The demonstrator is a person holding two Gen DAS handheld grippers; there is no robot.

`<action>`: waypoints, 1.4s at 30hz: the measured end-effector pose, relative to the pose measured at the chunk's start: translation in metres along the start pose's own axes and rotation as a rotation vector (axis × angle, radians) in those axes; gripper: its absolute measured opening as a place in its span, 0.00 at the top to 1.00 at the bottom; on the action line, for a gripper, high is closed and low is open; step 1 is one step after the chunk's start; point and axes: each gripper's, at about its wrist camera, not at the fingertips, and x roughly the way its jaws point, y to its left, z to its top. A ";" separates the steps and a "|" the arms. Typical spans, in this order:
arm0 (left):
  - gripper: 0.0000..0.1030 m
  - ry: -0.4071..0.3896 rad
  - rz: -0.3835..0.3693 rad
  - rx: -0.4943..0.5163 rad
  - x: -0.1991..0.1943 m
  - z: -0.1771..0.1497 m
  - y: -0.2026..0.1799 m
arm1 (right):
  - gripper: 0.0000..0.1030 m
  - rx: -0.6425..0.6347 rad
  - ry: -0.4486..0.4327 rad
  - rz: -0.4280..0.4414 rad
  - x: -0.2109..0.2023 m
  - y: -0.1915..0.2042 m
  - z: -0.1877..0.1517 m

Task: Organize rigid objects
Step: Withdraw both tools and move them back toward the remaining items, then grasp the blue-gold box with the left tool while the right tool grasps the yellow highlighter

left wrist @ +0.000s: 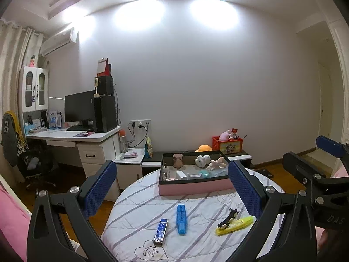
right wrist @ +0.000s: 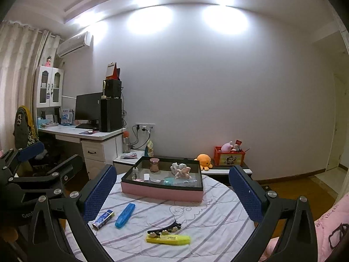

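Observation:
A round table with a striped cloth (left wrist: 196,240) (right wrist: 218,218) holds a blue highlighter (left wrist: 181,219) (right wrist: 125,215), a small blue box (left wrist: 161,231) (right wrist: 103,217), a black hair clip (left wrist: 228,217) (right wrist: 164,229) and a yellow highlighter (left wrist: 236,225) (right wrist: 168,239). A pink box with a black rim (left wrist: 196,186) (right wrist: 162,191) at the far side holds several small items. My left gripper (left wrist: 174,187) is open and empty above the table. My right gripper (right wrist: 173,187) is open and empty too; it also shows in the left wrist view (left wrist: 314,157).
A desk (left wrist: 72,136) with a monitor and computer tower stands at the left with a chair (left wrist: 32,163). A low cabinet (right wrist: 218,170) behind the table holds an orange plush (right wrist: 204,160) and a red crate (right wrist: 229,156). Pink bedding (right wrist: 327,229) lies at the right.

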 end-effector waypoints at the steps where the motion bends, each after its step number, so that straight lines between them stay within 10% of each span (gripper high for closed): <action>1: 0.00 -0.002 0.001 0.002 -0.001 0.000 0.000 | 0.00 0.005 0.001 0.002 0.000 -0.001 0.000; 17: 0.00 0.131 -0.052 0.014 0.033 -0.032 0.001 | 0.00 0.020 0.093 -0.010 0.022 -0.004 -0.023; 27: 0.00 0.386 -0.054 -0.043 0.083 -0.099 0.025 | 0.00 0.076 0.366 -0.047 0.081 -0.019 -0.091; 42: 0.00 0.512 -0.034 -0.023 0.119 -0.130 0.035 | 0.00 0.077 0.720 0.019 0.163 -0.003 -0.157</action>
